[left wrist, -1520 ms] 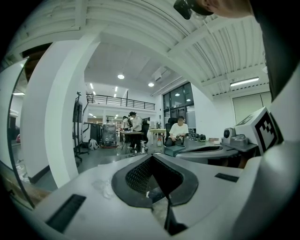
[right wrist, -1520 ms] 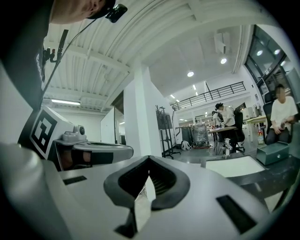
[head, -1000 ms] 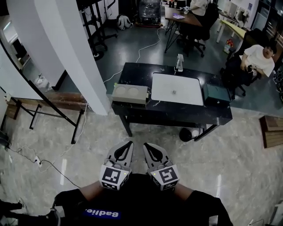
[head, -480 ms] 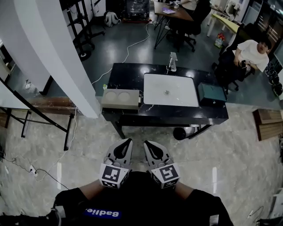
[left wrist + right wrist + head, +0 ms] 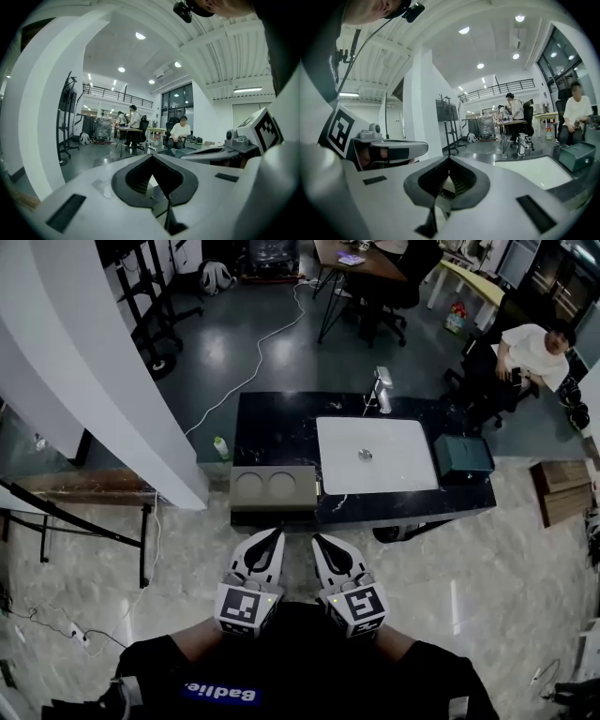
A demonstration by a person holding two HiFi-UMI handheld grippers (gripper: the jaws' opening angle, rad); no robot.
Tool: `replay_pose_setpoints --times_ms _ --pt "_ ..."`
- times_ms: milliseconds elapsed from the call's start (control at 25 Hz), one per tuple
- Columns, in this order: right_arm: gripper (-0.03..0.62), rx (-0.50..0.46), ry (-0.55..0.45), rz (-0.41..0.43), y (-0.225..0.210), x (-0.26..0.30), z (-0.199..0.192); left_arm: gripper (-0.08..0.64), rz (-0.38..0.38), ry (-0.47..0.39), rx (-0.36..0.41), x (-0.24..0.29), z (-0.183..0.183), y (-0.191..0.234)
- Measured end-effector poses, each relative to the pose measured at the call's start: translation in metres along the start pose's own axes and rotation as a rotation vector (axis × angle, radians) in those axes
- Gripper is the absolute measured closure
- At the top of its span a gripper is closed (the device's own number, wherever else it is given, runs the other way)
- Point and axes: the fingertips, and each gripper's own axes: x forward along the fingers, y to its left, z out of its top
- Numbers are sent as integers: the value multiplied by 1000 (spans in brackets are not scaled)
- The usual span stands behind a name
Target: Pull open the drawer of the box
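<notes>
Since the earlier frames the black tabletop [image 5: 274, 427] has been brought nearer in the head view, and its near edge now lies just ahead of both claws. The left claw [image 5: 270, 542] and the right claw [image 5: 322, 545] are held side by side close to the body, each closed to a point with nothing gripped. On the tabletop a grey box [image 5: 274, 487] with two round recesses is set at the left near edge, a white mat [image 5: 375, 454] in the middle and a green box [image 5: 462, 456] at the right. A drawer front cannot be made out on either box. A white pillar [image 5: 94, 362] rises at the left, and a seated person [image 5: 525, 348] is seen beyond the tabletop.

In the left gripper view the left claw [image 5: 151, 157] is seen shut and empty, and the tabletop is largely hidden behind it.

In the right gripper view the right claw [image 5: 449, 161] is likewise closed on nothing. The white mat [image 5: 534, 171] and the green box [image 5: 576, 157] are seen to its right.
</notes>
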Motion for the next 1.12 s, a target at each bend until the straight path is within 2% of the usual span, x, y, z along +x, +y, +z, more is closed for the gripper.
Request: replay_pose_setpoints --times_ms 120,240,440,880,960,1120 --pt "592 20 10 -27 2 36 5 574 0 -34 -23 15 11 39" --pt "592 25 23 -59 -3 57 7 575 7 -14 -36 30 11 67" --pt "592 65 50 -96 -34 69 -1 574 -18 18 -50 50 8 71" --pt "589 131 145 -5 -93 97 -26 574 41 37 13 88 25 68" --pt "561 159 171 19 -102 100 -36 574 42 20 3 95 26 64" --pt "560 220 252 44 -126 108 -67 575 66 19 -1 108 24 64"
